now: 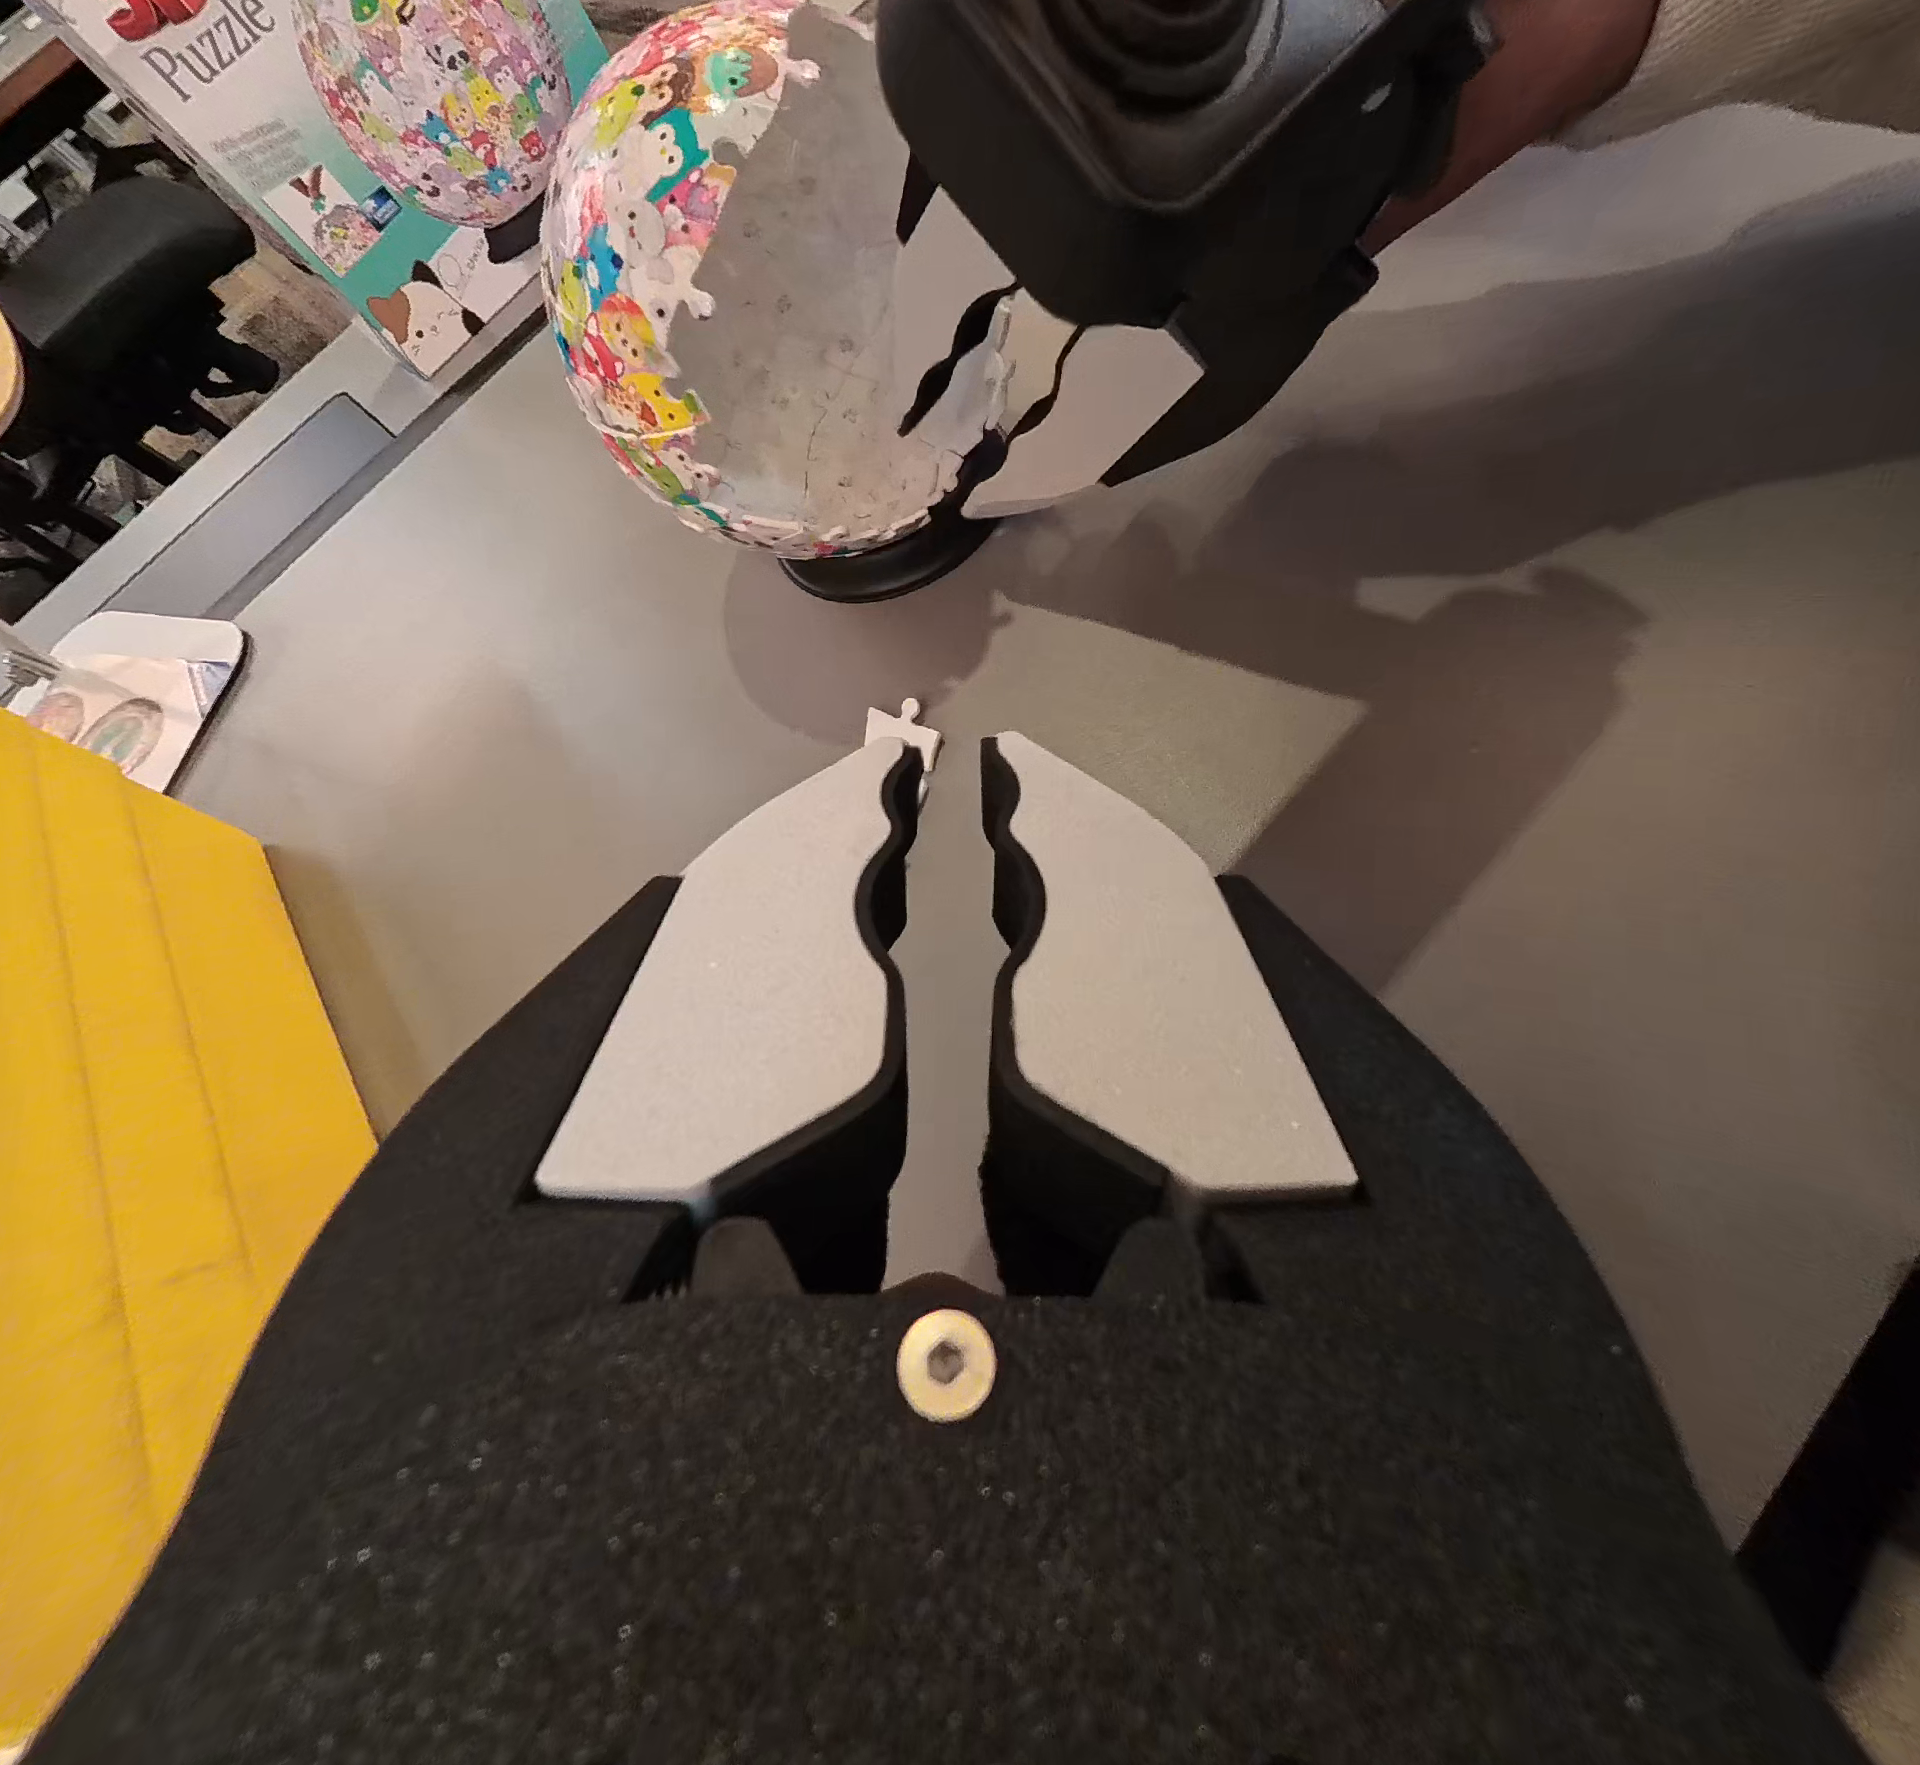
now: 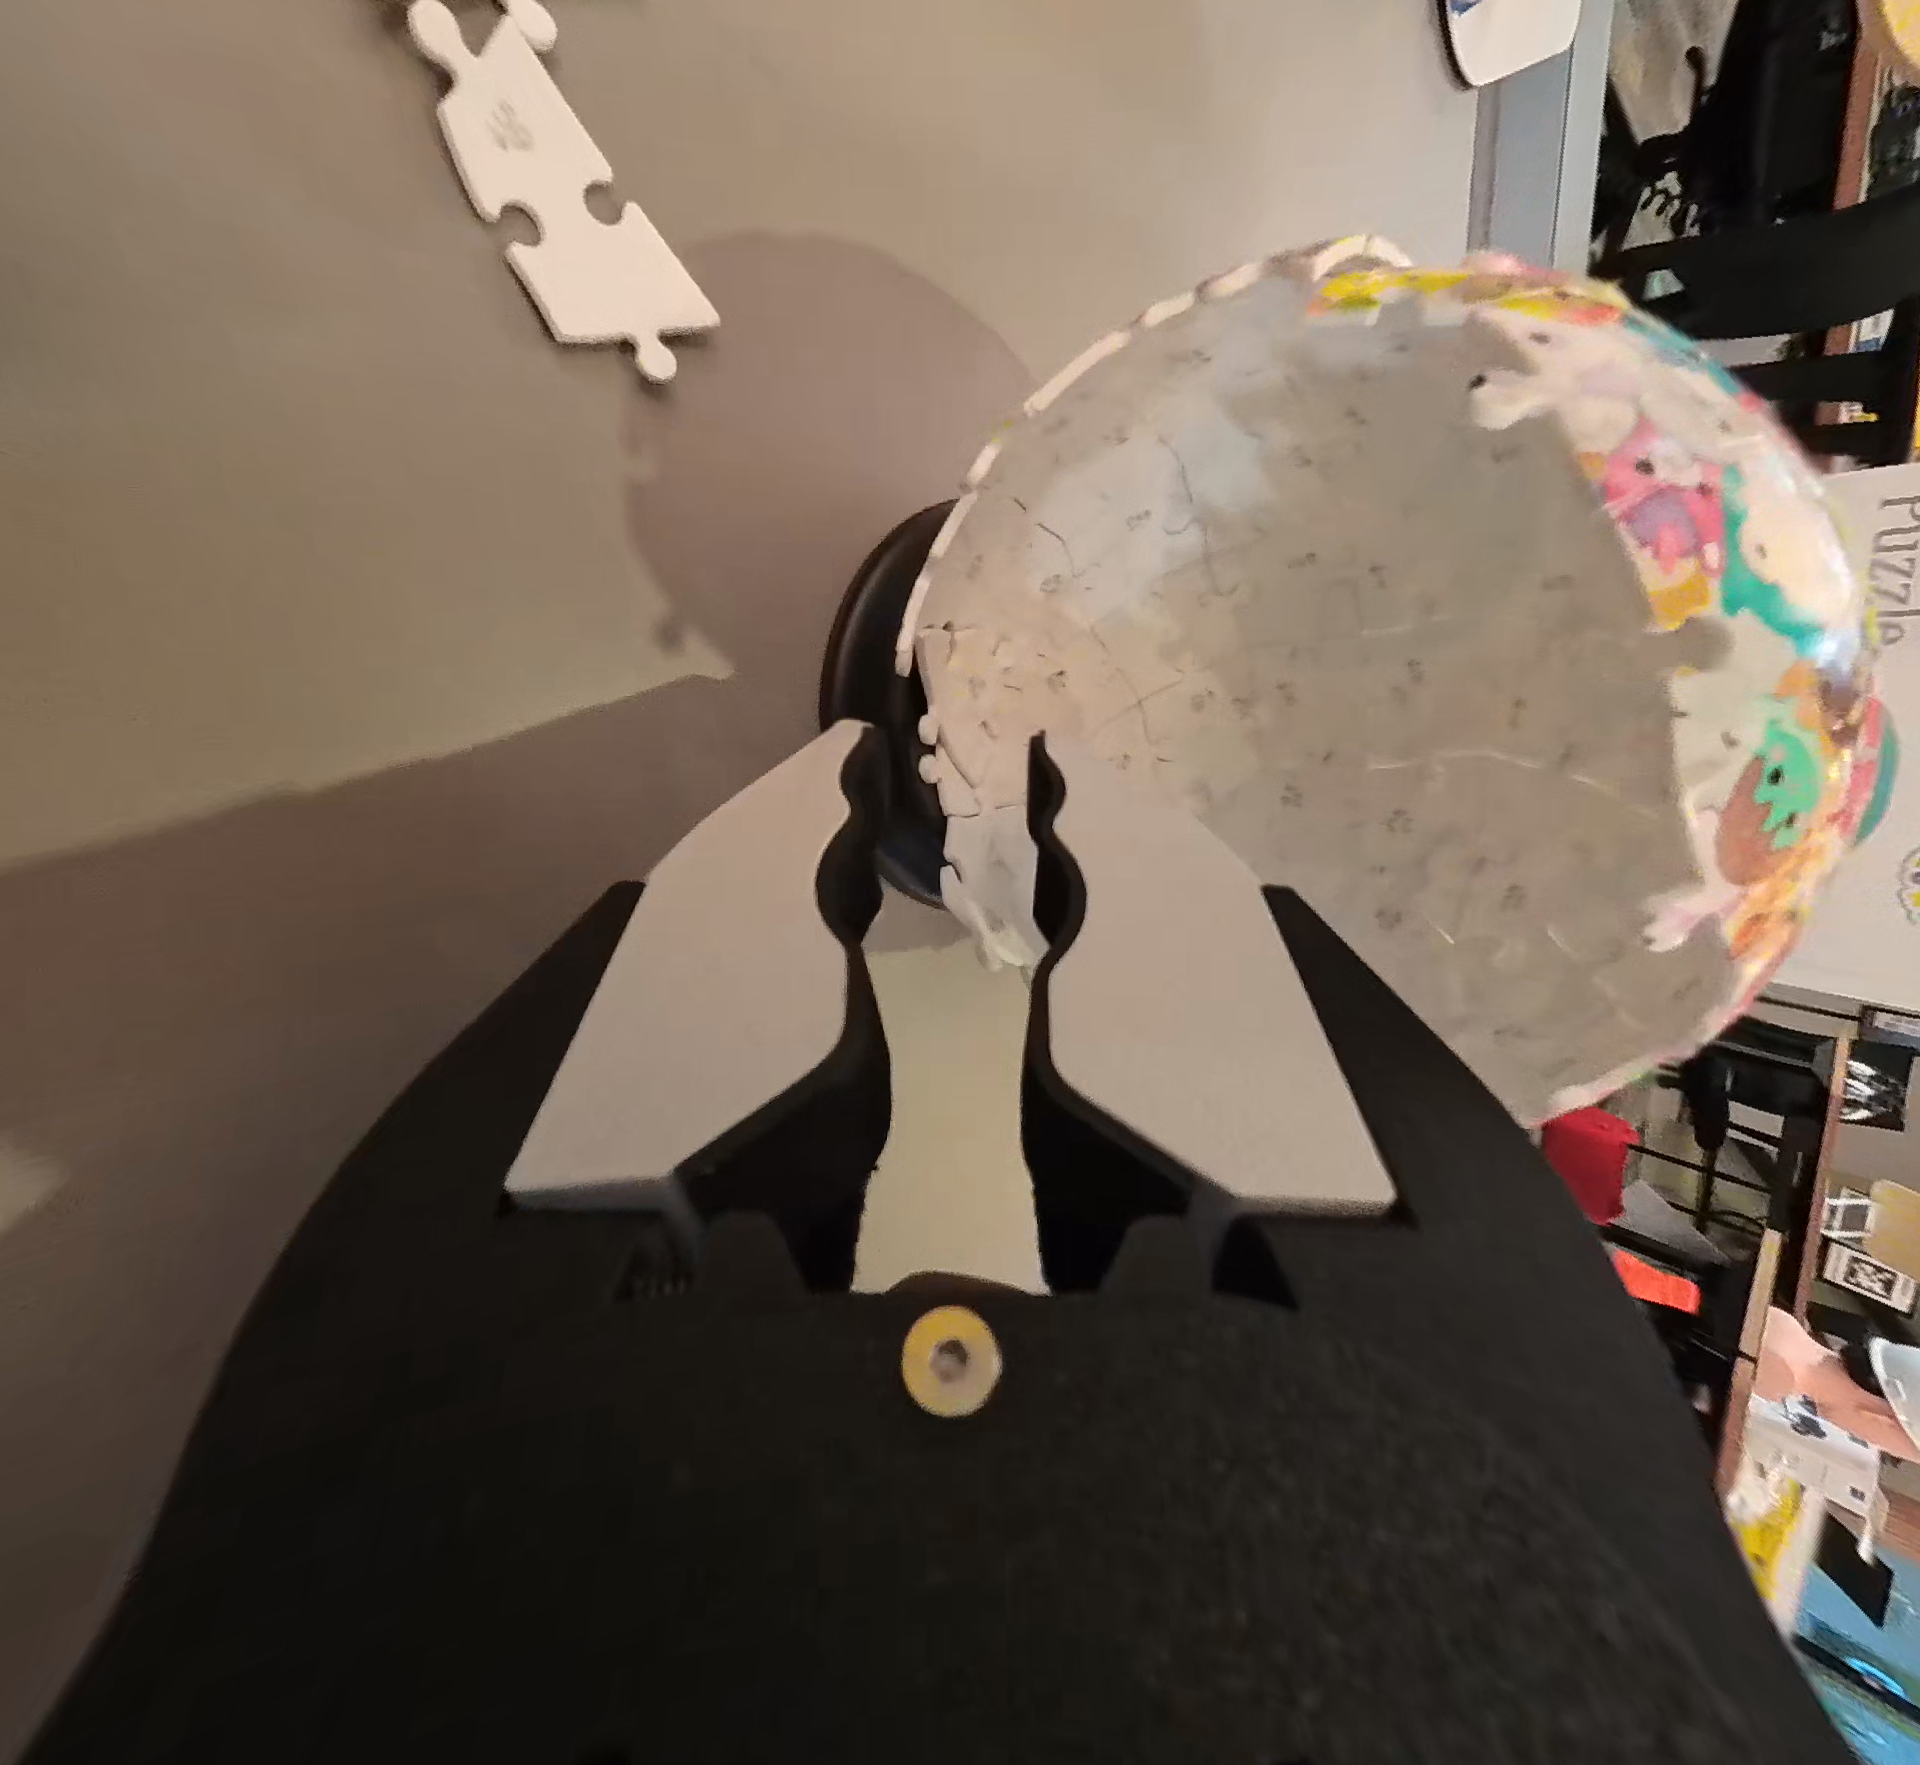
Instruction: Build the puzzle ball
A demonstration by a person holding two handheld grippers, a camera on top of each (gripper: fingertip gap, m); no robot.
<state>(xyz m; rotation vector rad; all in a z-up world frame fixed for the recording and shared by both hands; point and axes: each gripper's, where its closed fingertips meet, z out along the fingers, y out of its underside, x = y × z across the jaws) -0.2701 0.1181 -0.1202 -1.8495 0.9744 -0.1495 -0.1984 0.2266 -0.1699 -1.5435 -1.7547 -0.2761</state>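
On the far left stands the puzzle box (image 1: 312, 84), and beside it the half-built puzzle ball (image 1: 707, 281) sits on its black stand (image 1: 883, 562) on the grey table (image 1: 1558, 780). The left gripper (image 1: 951, 754) hovers low, fingers slightly apart, a loose white piece (image 1: 902, 728) at its tips. To the right, the right gripper (image 2: 951, 759) has fingers spread around the ball's lower open edge.
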